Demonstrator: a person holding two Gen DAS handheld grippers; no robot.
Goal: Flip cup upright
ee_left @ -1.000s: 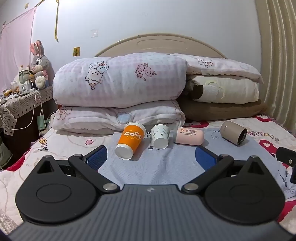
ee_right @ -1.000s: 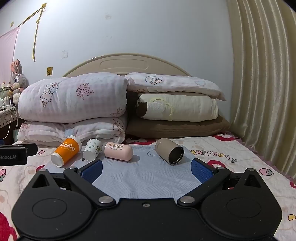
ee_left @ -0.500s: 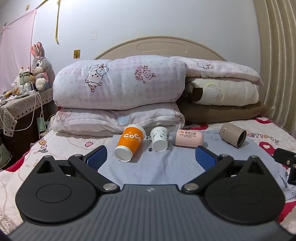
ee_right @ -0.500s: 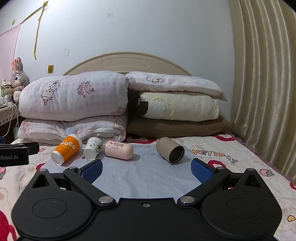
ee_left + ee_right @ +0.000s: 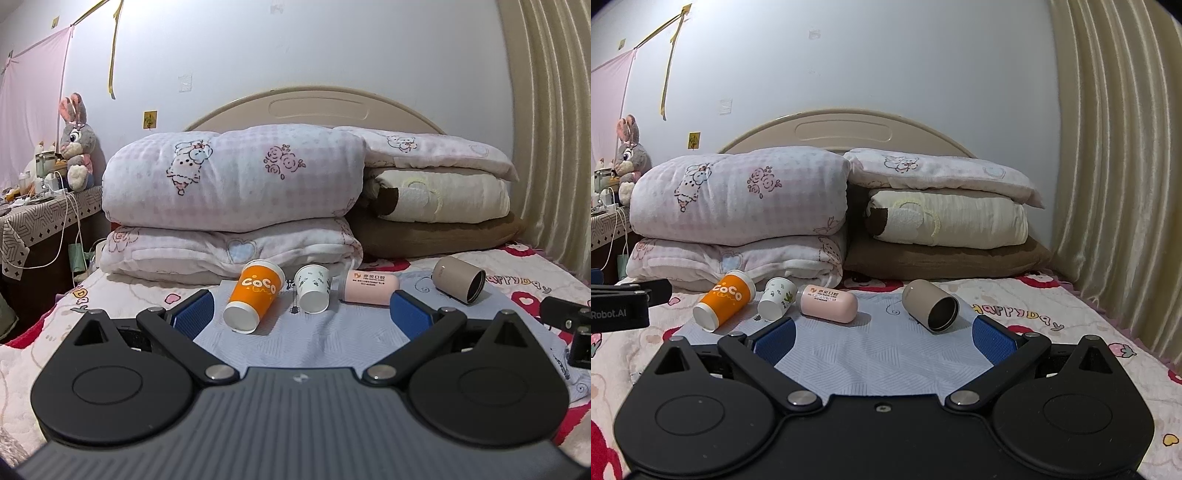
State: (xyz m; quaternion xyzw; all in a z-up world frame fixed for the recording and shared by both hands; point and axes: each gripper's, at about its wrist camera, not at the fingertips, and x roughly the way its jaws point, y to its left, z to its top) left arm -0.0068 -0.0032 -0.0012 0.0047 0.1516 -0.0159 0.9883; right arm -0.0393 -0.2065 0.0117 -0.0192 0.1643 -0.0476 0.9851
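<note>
While both claws hang spread and empty, four tipped cups lie ahead on the pale blue mat (image 5: 295, 343).
Left gripper (image 5: 300, 312) faces the light, crushable orange paper cup (image 5: 255, 301); right gripper (image 5: 883, 338) the stiffer tan cylindrical cup (image 5: 930, 305). Grip mid-wall, gently.

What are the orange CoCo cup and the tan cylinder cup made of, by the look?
Orange CoCo cup: likely paper, matte printed wall, white rolled rim and white base. Tan cylinder cup: harder to call; smooth matte beige shell with a dark interior and thick rim, so probably coated metal or plastic. Both lie on their sides.
</note>
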